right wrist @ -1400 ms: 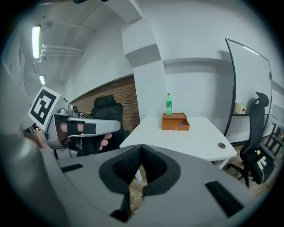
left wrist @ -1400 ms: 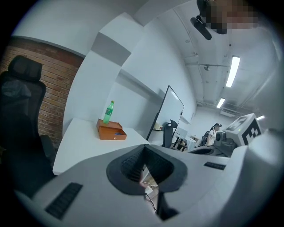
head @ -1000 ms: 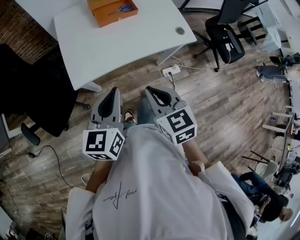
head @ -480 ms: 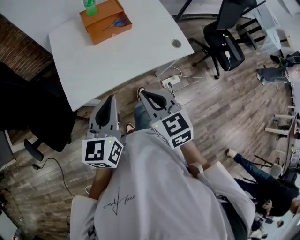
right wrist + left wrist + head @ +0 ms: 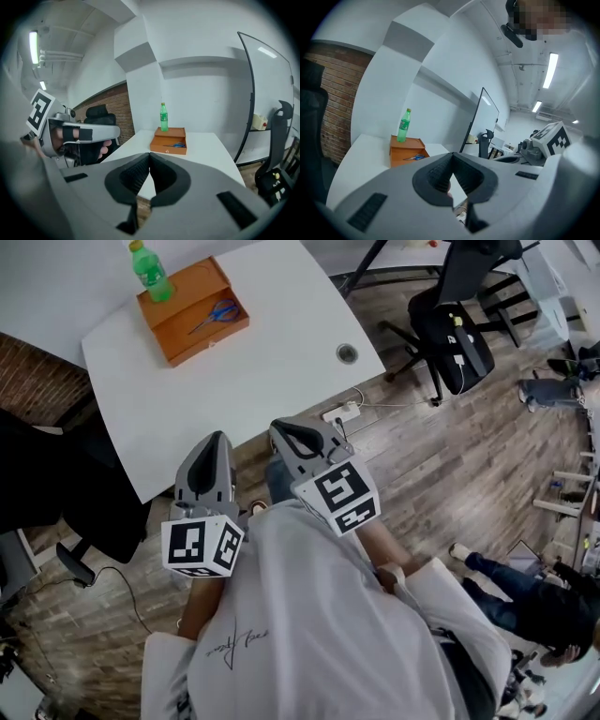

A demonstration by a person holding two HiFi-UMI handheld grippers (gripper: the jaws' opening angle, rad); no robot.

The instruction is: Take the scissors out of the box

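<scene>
Worktop [image 5: 244, 381] sits lower in the head view than a second ago, both tongs closer to its edge. Left tongs [image 5: 217, 438] closed, empty. Right tongs [image 5: 285, 428] closed, empty. Scissors [image 5: 214, 314] lie in the orange box [image 5: 212, 341] at the worktop's far corner, green bottle [image 5: 150, 270] at the box's far end, well apart from both tongs

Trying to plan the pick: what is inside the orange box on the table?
Blue-handled scissors lie in the orange box, hiding the floor beneath. Whether the green bottle stands inside or behind is unclear.
</scene>
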